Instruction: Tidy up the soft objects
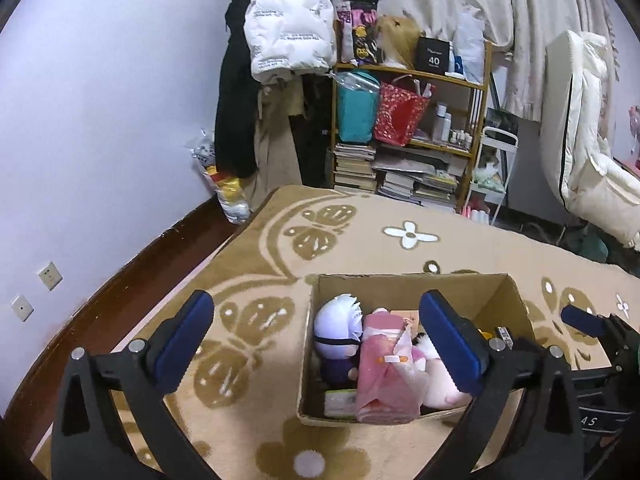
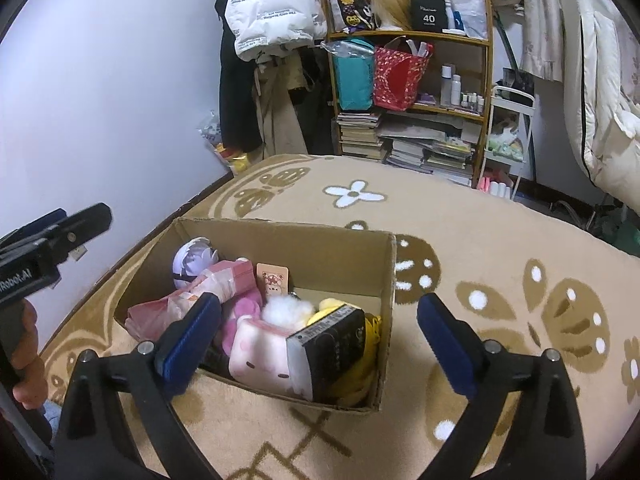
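Cardboard box (image 2: 340, 248) stands open on the beige blanket (image 2: 480, 240) with brown flower patterns, and it is filled with soft things: a white-haired plush doll (image 1: 338, 330) at the far left corner, a pink folded cloth (image 1: 386, 376) in a plastic wrap, a pink square plush (image 2: 264, 354) with a small face, and something yellow (partly hidden under a black book (image 2: 332, 346)). The left gripper (image 1: 316, 348) hangs above the box with its blue pads wide apart and holds nothing. The right gripper (image 2: 320, 336) is also spread wide and empty, over the near right corner of the box.
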`<state>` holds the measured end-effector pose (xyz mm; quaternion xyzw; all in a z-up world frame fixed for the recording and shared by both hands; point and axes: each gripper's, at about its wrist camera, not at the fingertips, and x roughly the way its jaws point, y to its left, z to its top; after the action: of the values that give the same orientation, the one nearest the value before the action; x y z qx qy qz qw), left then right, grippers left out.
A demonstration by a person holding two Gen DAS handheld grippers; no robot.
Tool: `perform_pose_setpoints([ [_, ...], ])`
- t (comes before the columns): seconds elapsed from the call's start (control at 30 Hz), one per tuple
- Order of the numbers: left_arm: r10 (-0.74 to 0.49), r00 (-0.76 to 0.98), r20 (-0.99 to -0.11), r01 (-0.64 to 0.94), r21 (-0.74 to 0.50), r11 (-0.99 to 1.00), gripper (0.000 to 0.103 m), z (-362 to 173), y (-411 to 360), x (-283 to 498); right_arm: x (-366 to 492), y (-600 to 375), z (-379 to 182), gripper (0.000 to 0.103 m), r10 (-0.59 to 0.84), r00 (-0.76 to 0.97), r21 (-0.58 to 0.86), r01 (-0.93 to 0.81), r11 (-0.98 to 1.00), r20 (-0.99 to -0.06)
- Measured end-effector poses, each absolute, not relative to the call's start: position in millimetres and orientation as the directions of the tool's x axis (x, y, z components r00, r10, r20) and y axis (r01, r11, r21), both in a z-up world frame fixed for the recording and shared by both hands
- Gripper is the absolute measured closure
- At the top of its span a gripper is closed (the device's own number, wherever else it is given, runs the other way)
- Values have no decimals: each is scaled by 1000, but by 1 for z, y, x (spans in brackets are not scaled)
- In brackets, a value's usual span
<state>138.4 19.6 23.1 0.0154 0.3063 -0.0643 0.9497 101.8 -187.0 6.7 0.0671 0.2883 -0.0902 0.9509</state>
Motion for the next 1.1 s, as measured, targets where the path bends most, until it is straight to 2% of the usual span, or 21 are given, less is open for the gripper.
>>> perform_pose_setpoints([
  [0.27, -71, 829, -555, 110, 38, 993, 1, 33, 22, 117, 87, -183, 13, 0, -137, 826, 87, 219, 972, -547],
  [0.47, -118, 835, -537, 147, 12, 989, 1, 44, 26, 98, 72, -178, 24, 0, -117, 835, 111, 207, 972, -538],
  [0.7, -115, 825, -553, 172, 53, 984, 1, 54, 25, 80, 50, -173, 40, 0, -102, 856, 133, 195, 972, -507],
  [1.1, -97, 856, -507, 158, 79, 984, 1, 76, 31, 28, 8, -165, 54, 0, -91, 892, 184, 190, 964, -444],
])
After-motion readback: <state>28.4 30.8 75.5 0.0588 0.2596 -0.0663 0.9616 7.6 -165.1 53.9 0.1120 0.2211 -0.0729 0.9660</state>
